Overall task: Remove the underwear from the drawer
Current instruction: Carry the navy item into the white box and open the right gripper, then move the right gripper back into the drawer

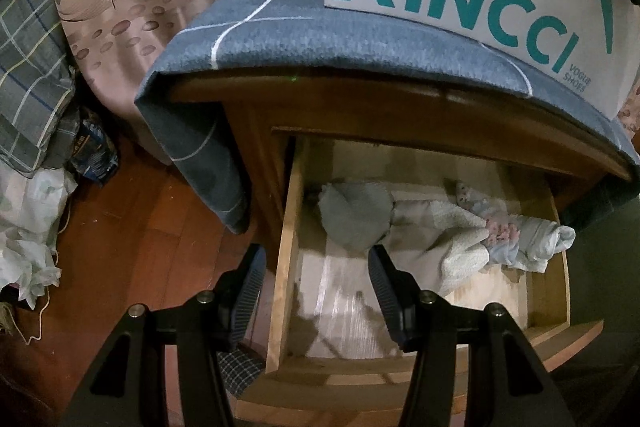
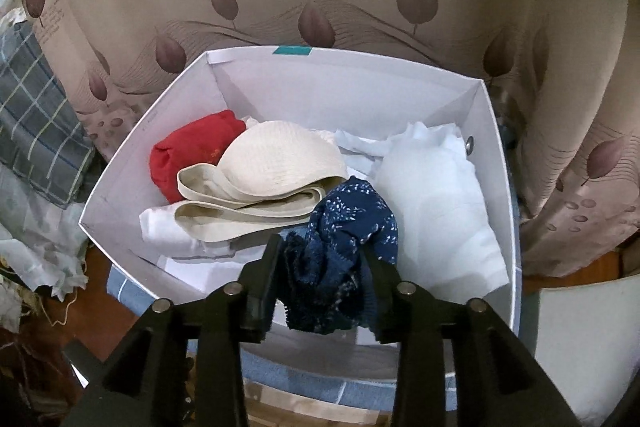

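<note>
The right claw (image 2: 324, 259) is clamping navy patterned underwear (image 2: 344, 259) over the white shoebox (image 2: 496, 163), beside a cream bra (image 2: 276, 163). The left claw (image 1: 316, 279) is hovering with jaws apart above the open drawer (image 1: 286, 235), where pale garments (image 1: 460, 231) are lying.

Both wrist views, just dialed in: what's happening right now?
The right claw is shut on a navy patterned underwear, holding it over the white shoebox, which already holds a red piece, a cream bra and white fabric. The left claw hangs open above the open drawer, where a grey-blue bundle and more pale clothes lie.
</note>
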{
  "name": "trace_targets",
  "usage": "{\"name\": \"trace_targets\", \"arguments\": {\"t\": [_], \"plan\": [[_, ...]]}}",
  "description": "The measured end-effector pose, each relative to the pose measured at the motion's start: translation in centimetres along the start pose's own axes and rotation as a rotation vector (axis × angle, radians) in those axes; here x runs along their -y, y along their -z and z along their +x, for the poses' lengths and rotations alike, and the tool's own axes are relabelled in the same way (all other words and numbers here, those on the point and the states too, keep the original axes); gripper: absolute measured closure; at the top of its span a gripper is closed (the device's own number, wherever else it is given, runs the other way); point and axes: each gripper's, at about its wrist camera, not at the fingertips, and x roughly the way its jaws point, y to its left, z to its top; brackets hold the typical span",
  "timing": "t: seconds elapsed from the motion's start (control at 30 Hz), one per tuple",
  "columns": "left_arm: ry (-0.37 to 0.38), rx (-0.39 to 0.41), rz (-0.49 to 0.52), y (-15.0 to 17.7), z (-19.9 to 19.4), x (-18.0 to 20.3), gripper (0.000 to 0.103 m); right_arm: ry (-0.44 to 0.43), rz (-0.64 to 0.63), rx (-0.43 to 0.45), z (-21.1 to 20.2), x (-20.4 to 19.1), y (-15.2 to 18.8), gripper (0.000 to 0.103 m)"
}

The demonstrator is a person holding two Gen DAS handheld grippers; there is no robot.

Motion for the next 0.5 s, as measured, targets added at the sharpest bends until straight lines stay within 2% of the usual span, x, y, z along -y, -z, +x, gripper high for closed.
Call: {"name": "trace_targets", "arguments": {"t": [0.1, 0.2, 0.33, 0.5], "plan": [[-0.009, -0.009, 0.009, 0.1, 0.3, 0.2, 0.048, 0.015, -0.011, 0.03, -1.1, -0.3, -0.2, 0.05], [-0.011, -0.02, 0.016, 0.2, 0.6, 0.4, 0.048, 0.02, -0.015, 0.053, -2.4, -0.3, -0.2, 0.046], [-0.021, -0.018, 0.034, 0.3, 0.7, 0.6, 0.048, 0.002, -0.035, 0.081, -4.6, -0.6, 0.6, 0.045], [-0.025, -0.033, 0.046, 0.5, 1.0, 0.8, 0.048, -0.002, -0.154, 0.081, -7.3, -1.6, 3.7, 0.042]]}}
